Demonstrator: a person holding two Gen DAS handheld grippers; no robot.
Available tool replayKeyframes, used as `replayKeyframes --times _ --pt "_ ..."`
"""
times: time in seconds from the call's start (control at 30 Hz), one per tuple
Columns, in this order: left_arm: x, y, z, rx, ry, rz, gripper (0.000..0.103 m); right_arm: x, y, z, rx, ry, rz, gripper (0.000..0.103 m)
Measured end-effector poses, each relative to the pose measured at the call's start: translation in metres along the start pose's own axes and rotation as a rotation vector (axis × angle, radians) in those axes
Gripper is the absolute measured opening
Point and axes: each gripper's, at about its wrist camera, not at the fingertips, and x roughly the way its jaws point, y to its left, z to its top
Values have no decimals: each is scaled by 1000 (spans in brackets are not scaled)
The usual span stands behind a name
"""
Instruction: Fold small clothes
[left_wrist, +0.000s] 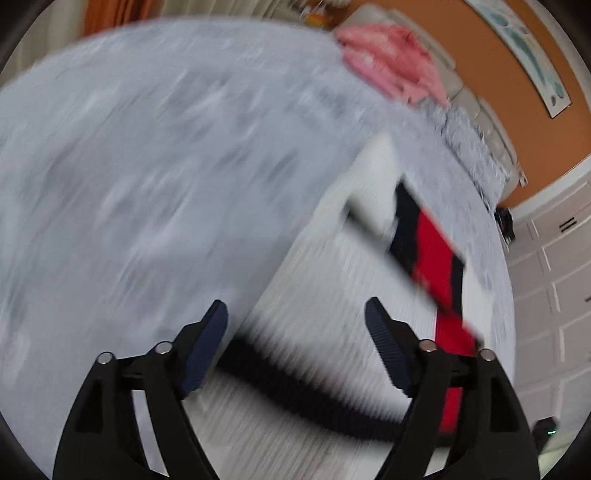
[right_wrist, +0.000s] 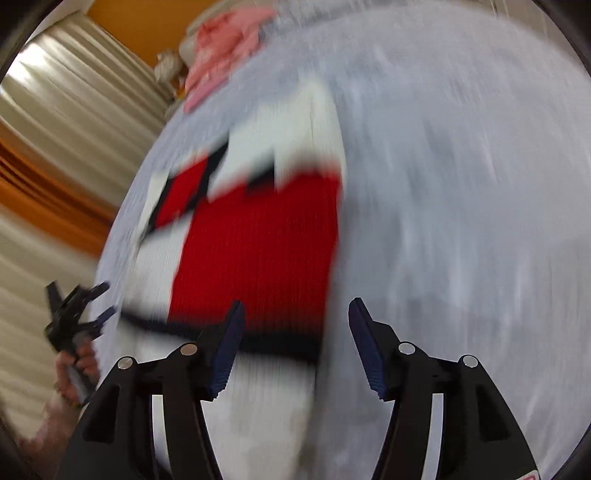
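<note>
a: what have i got on the left wrist view?

b: heavy blur. my left gripper (left_wrist: 295, 325) hangs over the bed (left_wrist: 147, 166) with its jaws spread wide and nothing between the pads. below it lies the knit sweater (left_wrist: 317, 295), white with a black band and a red stripe, flat on the grey bedspread toward the bed's right edge.

a: and my right one?

b: my right gripper (right_wrist: 295, 328) is released too, fingers apart, empty. it sits above the sweater's (right_wrist: 258, 251) lower hem, where the red panel meets the black band and the white ribbing. i cannot tell whether either pad touches the cloth.

a: anything else on the bed?

b: a pink garment (left_wrist: 391, 62) bunched at the far end, well apart from the sweater. in the right wrist view my left gripper (right_wrist: 74, 314) shows at the bed's left edge, held in my hand (right_wrist: 77, 373), near the sweater's hem.
</note>
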Motion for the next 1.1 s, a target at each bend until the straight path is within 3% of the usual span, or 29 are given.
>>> replayKeyframes --times 0.1,0.17,0.23,0.3,0.47,0.5,0.53,0.57,0.6,0.63,0.7,0.8,0.97,1.1 --pt "-11 30 -44 -43 145 0 82 4 -4 -70 42 191 22 58" --pt "-19 35 -65 -37 148 -15 85 7 1 -91 52 229 48 59" --pt "-24 33 -80 -39 160 -7 92 13 8 -97 72 264 109 62" --pt "-23 28 -88 -44 186 8 93 24 18 -94 83 303 156 70" --pt "-18 24 -89 -52 218 35 92 46 32 -84 95 287 109 70" --pt "-17 23 -89 -57 224 38 89 45 35 -83 94 272 91 64" --pt "-19 24 -89 -61 229 61 72 44 37 -82 91 253 76 30" --pt "-22 27 -88 -71 236 80 39 39 29 -84 102 252 77 8" --pt "-24 31 -87 -93 253 70 18 34 25 -86 135 231 85 8" --pt "-24 38 -88 -152 301 -2 11 25 21 -87 135 211 81 7" --pt "-37 50 -93 -235 309 -48 11 -5 22 -88 113 133 78 7" --pt "-65 40 -100 -168 285 -90 10 -51 19 -94 106 49 79 6" --pt "-110 15 -129 -68 289 -152 10 -107 9 -116 105 -17 71 6" --pt "-139 17 -161 -72 322 -173 10 -135 7 -151 137 -33 69 6"
